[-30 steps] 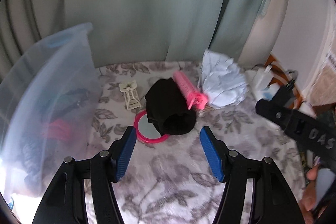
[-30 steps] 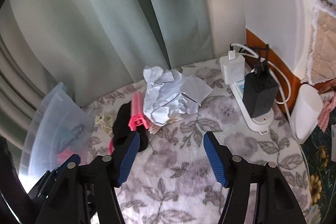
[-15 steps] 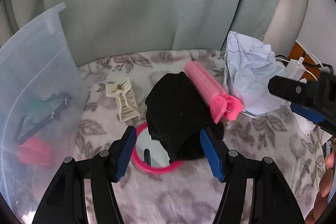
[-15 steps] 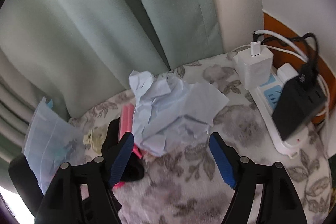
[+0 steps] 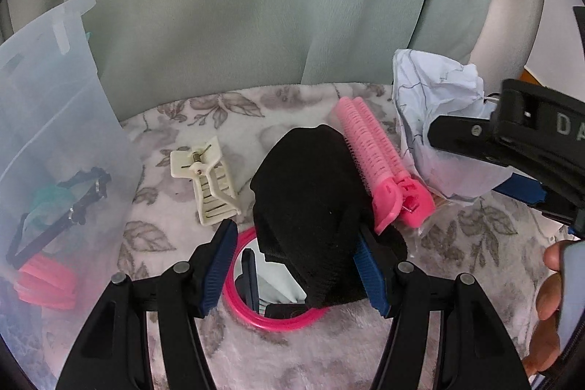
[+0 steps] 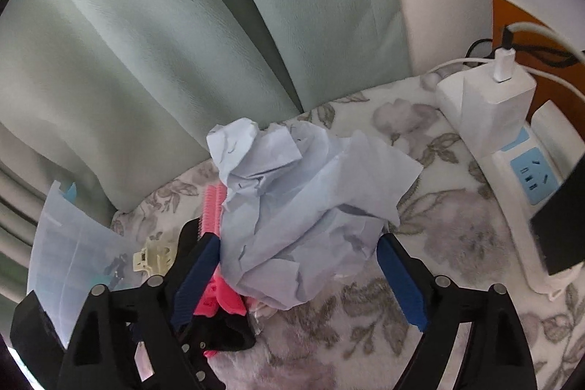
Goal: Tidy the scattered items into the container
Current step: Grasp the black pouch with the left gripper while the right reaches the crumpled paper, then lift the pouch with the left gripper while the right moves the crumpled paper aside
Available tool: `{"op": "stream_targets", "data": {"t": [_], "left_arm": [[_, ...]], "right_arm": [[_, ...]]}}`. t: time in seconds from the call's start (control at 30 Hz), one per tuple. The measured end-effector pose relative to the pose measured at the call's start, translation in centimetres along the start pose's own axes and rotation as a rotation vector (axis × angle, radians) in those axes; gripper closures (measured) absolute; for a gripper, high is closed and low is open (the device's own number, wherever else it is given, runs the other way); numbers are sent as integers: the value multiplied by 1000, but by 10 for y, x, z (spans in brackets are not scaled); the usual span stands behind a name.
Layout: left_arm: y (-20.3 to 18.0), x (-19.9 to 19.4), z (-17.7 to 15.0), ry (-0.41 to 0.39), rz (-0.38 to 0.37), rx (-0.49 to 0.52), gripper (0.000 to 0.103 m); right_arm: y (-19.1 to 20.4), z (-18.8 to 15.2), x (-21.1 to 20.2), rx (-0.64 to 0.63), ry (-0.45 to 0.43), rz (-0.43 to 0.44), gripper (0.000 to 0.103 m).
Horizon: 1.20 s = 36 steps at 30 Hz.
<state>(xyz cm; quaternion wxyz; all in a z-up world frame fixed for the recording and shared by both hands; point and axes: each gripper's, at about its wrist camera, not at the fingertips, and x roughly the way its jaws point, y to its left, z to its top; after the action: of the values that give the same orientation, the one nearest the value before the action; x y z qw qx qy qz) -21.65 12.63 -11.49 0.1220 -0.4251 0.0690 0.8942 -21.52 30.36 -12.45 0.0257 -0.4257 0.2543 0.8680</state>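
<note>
Compared with a second ago, both grippers are seen much closer to the scattered items on the flower-patterned blanket (image 5: pixel 292 360). The left gripper (image 5: pixel 298 265) has been brought down around the black cloth (image 5: pixel 310 200); its fingers (image 5: pixel 219 265) are spread at the same width as before, and the cloth lies between them. Whether the right pad already touches the cloth cannot be told, but no squeeze is visible. The cloth lies partly on the pink round mirror (image 5: pixel 252 313), so the mirror's rim is near the left finger.

The right gripper (image 6: pixel 299 280) has been moved over the crumpled paper (image 6: pixel 303 207), and its jaws are opening wider at this moment; the paper sits between them, not pinched. The pink hair roller (image 5: pixel 380 170) lies between cloth and paper, touching both, and the cream hair clip (image 5: pixel 208 181) lies apart on the left.

The translucent container (image 5: pixel 55 141) stands at the left edge of the blanket, and some items are already seen inside through its wall.

It is judged that the approach is nearly finished and two grasps are prepared together. The roller may be disturbed when its neighbours are lifted. A power strip (image 6: pixel 519 170) stands well to the right.
</note>
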Motion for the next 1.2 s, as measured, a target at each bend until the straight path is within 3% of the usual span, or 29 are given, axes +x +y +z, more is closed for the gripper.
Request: {"op": "stream_targets", "data": {"t": [0.17,0.33,0.57,0.7,1.2], "left_arm": [[1,1,0,-5,-3,3,40],[-1,-1,0,-8,-19,9,55],[-4,-7,1,-5,-46,9,81],[-4,-15,3,-13,-54,4,92],[3,-81,5,-93,-61,-30,95]], "right_arm": [[-1,2,5,15,-7,3,12],[-2,2,4,35,-17,0,13],[-2,2,-7,50,-30,23,36],[-2,1,-17,48,-48,24,40],[12,-14,-96,31,-124,78,42]]}}
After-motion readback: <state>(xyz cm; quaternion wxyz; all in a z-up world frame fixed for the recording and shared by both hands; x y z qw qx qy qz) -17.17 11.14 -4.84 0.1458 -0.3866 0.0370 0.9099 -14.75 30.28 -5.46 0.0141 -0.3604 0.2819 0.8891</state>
